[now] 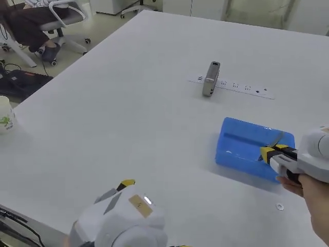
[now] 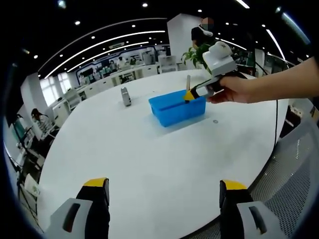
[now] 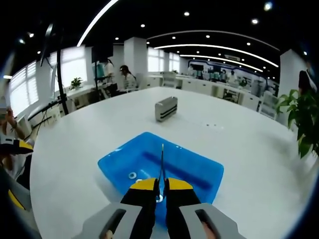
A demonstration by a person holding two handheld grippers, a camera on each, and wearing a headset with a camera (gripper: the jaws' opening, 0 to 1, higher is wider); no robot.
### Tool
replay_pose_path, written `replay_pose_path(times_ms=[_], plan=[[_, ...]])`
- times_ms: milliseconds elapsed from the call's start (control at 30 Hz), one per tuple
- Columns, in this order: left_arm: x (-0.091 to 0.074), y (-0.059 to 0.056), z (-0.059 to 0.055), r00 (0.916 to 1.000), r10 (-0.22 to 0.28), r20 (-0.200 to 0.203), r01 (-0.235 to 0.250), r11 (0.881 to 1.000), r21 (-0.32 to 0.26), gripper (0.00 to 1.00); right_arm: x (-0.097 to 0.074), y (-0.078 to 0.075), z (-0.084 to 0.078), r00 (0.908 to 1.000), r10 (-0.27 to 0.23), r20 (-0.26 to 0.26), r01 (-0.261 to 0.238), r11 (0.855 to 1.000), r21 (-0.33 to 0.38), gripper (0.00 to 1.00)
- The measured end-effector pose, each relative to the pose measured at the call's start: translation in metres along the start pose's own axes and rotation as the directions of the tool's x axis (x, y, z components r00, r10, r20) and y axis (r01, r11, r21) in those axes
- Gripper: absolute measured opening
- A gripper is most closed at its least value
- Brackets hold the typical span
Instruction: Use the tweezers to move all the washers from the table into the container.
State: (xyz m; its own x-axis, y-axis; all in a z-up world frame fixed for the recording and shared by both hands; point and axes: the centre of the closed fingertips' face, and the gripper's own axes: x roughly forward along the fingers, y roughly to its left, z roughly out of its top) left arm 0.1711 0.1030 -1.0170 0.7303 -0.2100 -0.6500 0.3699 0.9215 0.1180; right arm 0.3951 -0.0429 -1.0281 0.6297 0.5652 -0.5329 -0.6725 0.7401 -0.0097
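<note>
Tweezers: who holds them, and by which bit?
The right gripper is shut on the tweezers, squeezing their back end; the tips stick out over the blue container. The left gripper is open, holding nothing.

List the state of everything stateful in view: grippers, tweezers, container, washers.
left gripper: open, empty, over bare table
right gripper: shut on tweezers, above the container
tweezers: gripped, tips over the container, no washer visible at the tips
container: upright, open-topped
washer in container: lying flat on the floor
washer on table: outside the container, not yet moved
</note>
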Motion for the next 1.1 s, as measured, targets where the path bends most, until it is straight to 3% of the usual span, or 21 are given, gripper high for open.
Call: replay_pose_path(times_ms=[600,867,1100], plan=[[0.001,0.000,-0.001,1.0000,-0.001,-0.009,0.001,1.000,-0.002,0.93,-0.002,0.001,-0.003,0.9999,-0.005,-0.015,0.005,1.000,0.019,0.03],[0.001,-0.001,-0.002,0.9999,-0.002,-0.013,0.002,1.000,0.007,0.93,-0.018,0.004,0.013,0.9995,-0.003,0.030,0.003,1.000,0.026,0.03],[0.001,0.001,-0.002,0.9999,0.003,-0.012,-0.003,1.000,0.002,0.93,-0.045,0.004,0.028,0.9954,-0.010,0.095,0.004,0.998,0.063,0.03]])
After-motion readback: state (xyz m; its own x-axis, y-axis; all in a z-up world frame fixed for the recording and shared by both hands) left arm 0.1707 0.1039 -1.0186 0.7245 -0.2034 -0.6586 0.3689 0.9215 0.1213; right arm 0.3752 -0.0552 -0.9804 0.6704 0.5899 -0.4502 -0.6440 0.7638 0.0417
